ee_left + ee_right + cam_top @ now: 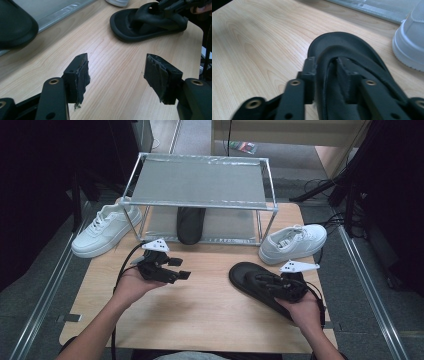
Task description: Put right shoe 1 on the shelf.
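Note:
A black sandal (250, 277) (140, 27) (342, 42) lies flat on the wooden table (200, 310), right of centre. My right gripper (267, 282) (327, 66) is at its strap. One jaw stands outside the strap and the other sits under it, with a slack gap showing, so the jaws are open around the strap. To the left, my left gripper (181, 268) (116, 75) hovers over bare wood, open and empty, pointing toward the sandal. A second black sandal (190, 225) (15, 25) rests on the lower shelf of the metal rack (200, 182).
One white sneaker (102, 230) stands at the rack's left end. Another white sneaker (292, 242) (409, 45) sits just behind the sandal on the right. The rack spans the back of the table. Bare wood lies between the two hands.

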Tool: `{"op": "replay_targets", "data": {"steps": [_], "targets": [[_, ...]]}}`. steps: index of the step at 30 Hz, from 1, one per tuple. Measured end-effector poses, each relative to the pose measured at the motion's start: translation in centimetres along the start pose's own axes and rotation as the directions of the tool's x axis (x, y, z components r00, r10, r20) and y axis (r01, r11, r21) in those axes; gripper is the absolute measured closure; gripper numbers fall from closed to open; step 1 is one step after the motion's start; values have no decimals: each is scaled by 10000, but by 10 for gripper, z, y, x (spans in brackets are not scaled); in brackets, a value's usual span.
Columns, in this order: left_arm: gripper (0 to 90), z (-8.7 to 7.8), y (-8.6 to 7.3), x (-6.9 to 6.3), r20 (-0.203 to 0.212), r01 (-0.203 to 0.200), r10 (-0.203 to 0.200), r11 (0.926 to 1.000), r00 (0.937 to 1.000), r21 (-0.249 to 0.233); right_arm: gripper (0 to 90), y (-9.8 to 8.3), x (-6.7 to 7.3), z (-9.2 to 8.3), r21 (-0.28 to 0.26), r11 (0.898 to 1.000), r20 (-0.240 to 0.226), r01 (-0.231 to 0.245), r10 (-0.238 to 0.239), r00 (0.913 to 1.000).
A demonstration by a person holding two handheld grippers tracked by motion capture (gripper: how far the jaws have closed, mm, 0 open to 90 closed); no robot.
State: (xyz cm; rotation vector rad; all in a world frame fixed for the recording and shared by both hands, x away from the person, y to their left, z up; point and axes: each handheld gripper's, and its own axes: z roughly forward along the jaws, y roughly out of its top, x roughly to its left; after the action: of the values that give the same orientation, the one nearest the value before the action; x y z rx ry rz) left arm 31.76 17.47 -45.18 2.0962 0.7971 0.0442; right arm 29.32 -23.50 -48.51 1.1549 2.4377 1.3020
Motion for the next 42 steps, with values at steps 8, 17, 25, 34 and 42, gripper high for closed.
{"op": "replay_targets", "data": {"steps": [8, 17, 25, 34, 42], "targets": [[365, 8, 8, 1, 154, -182, 181, 9998, 9997, 70, 645, -10, 2, 7, 421, 9991, 70, 9, -12, 10000], [365, 8, 9, 4, 158, -189, 188, 9998, 9997, 51, 760, -10, 1, 20, 736, 9973, -214, 75, -60, 9998], [365, 8, 8, 1, 127, -269, 267, 9996, 9996, 133, 791, -2, 2, 18, 1077, 9940, -113, -203, 216, 9997], [365, 4, 5, -1, -2, -257, 257, 9997, 9997, 61, 813, 14, 10, 15, 907, 9952, -318, -365, 396, 9987], [365, -2, -1, -3, -98, -160, 160, 9999, 9998, -22, 820, 36, 28, 32, 1070, 9939, -882, -255, 350, 9955]]}}
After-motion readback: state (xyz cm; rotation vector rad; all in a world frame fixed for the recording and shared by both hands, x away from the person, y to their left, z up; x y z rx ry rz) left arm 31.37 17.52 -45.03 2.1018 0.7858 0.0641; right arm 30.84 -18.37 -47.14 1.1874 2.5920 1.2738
